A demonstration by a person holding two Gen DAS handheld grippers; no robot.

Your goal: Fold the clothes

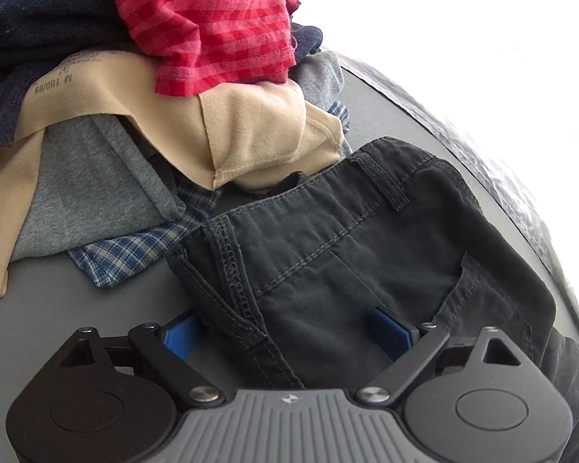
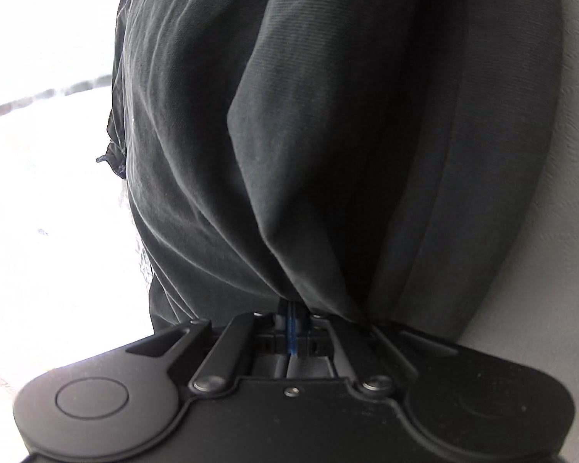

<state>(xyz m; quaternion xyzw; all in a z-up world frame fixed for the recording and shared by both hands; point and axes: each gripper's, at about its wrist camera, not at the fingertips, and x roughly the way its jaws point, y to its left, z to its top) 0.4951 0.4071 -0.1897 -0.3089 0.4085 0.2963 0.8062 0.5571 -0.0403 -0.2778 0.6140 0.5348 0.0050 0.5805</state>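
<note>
Dark grey trousers (image 1: 347, 254) lie on the grey table (image 1: 58, 308), waistband end toward the far side. My left gripper (image 1: 285, 332) is open, its blue pads wide apart on either side of the trousers' cloth, which lies between them. In the right wrist view my right gripper (image 2: 292, 328) is shut on a gathered fold of the same dark trousers (image 2: 289, 135), which hang bunched in front of the camera and fill most of the view.
A heap of clothes sits at the far left: a red checked garment (image 1: 220, 27), a beige one (image 1: 251, 135), a grey one (image 1: 92, 177), a blue plaid one (image 1: 143, 250) and a navy one (image 1: 27, 50). The table's edge (image 1: 482, 154) curves on the right.
</note>
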